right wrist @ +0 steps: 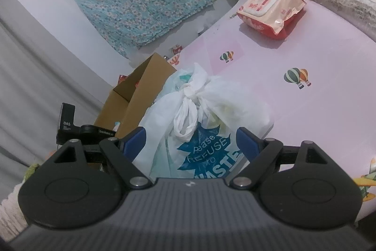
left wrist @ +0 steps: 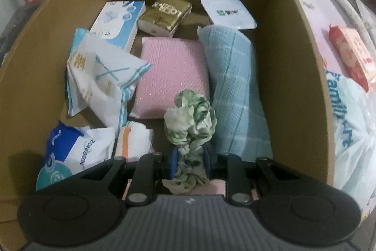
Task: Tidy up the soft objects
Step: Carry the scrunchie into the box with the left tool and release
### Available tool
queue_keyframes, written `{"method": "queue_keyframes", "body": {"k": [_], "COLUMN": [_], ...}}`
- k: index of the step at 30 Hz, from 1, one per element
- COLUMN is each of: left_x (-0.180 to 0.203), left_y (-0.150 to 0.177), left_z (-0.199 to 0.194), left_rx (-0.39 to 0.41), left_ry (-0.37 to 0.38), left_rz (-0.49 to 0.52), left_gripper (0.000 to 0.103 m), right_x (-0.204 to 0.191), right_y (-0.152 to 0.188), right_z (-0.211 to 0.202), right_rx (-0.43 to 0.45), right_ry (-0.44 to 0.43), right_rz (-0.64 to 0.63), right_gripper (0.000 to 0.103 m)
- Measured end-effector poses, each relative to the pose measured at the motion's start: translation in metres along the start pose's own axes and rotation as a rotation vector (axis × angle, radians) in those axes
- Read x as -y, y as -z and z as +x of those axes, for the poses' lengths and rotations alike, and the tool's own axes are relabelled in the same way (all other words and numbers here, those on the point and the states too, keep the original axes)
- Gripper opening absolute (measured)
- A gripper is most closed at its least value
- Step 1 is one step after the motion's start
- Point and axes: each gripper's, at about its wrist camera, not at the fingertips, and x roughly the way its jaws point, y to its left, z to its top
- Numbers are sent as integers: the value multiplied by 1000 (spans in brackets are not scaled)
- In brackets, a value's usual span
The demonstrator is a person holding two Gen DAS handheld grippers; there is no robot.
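Risk: left gripper (left wrist: 190,162) clamped on scrunchie (left wrist: 189,119) over box (left wrist: 303,67); fabric may snag on the pads at release; right gripper (right wrist: 191,144) apart, astride tied bag (right wrist: 199,109), holding nothing.

Inside the cardboard box (left wrist: 303,44), the sponge (left wrist: 174,72) lies at centre. The rolled towel (left wrist: 237,91) sits at its 3 o'clock, touching it; a tissue pack (left wrist: 103,77) overlaps it at 9 o'clock. The scrunchie (left wrist: 190,119) hangs at 6 o'clock, the foil packet (left wrist: 164,14) lies at 12.
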Motion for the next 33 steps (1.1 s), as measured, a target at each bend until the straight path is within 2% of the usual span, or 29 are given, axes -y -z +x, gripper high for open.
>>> {"method": "queue_keyframes", "body": {"k": [2, 5, 7, 9, 10, 13, 16, 18, 23, 26, 29, 31, 33], "left_x": [0, 3, 4, 1, -1, -8, -13, -15, -7, 4, 9, 13, 17], "left_y": [-3, -9, -10, -12, -12, -8, 5, 20, 64, 90, 111, 127, 140], "left_z": [-1, 4, 1, -6, -12, -39, -74, -100, -154, -168, -173, -175, -173], "left_rx": [-8, -21, -12, 6, 18, 83, 181, 263, 457, 511, 543, 584, 609], "left_ry": [12, 18, 18, 34, 52, 112, 139, 144, 125, 126, 127, 120, 119], "left_rz": [-5, -6, -10, -30, -44, -84, -110, -119, -61, -7, -22, -14, 6], "left_gripper": [24, 31, 50, 66, 70, 73, 80, 82, 100, 103, 103, 103, 103], "right_x": [0, 0, -2, -3, -4, -4, -5, -7, -29, -54, -79, -92, -103], "right_y": [0, 0, 1, 0, 0, 0, 1, 1, -7, -14, -13, -10, -7], "right_z": [1, 4, 4, 1, 0, -3, -4, -4, 0, 1, 1, 1, -1], "right_rx": [-2, -10, -11, -7, -2, 6, 6, 3, 17, 53, 89, 104, 110], "right_ry": [0, 1, 0, 0, 1, 5, 5, 8, 50, 105, 176, 207, 229], "right_rz": [1, 4, 0, -7, -9, -7, -8, -15, -108, -221, -331, -369, -390], "right_gripper": [84, 84, 84, 84, 84, 84, 84, 84, 86, 90, 98, 102, 102]}}
